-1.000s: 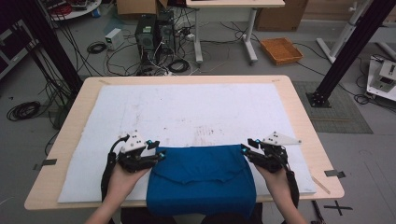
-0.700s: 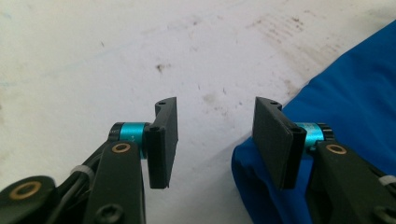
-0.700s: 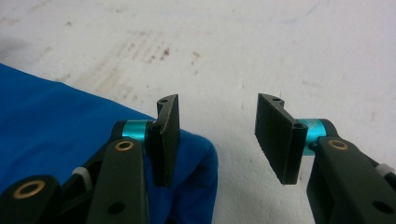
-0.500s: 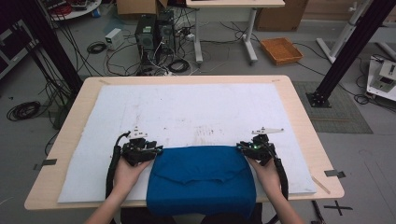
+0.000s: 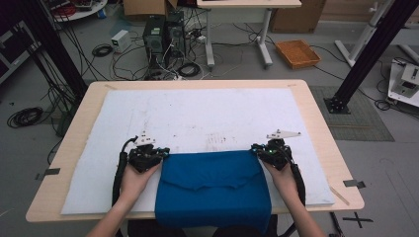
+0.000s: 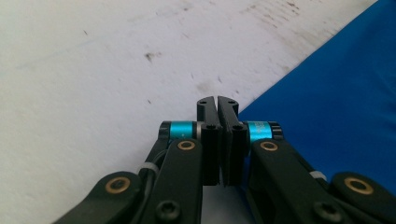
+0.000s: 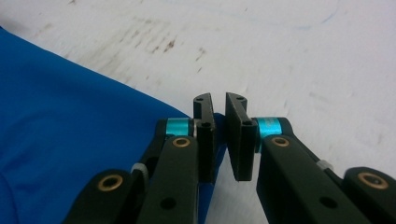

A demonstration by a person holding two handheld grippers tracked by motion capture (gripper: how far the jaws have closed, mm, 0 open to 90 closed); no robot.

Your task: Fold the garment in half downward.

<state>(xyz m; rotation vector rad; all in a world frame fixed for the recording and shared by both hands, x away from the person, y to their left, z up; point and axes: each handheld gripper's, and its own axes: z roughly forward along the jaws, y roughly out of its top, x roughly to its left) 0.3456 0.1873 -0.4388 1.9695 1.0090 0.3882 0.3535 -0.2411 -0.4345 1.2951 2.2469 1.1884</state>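
Note:
A blue cloth lies folded on the white mat, and its near part hangs over the table's front edge. My left gripper sits at the cloth's far left corner. Its jaws have just been closing and now stand together. The cloth edge meets the right jaw's tip, and no fabric shows between the pads. My right gripper is at the far right corner. Its jaws have just been closing, and a strip of the cloth sits between them.
The mat covers most of the wooden table and carries faint dark stains in front of the cloth. Beyond the table, the floor holds cables, a computer tower, an orange tray and black frame posts.
Both hands shifted slightly forward and inward to the cloth's far corners. Both pairs of jaws went from open to closed.

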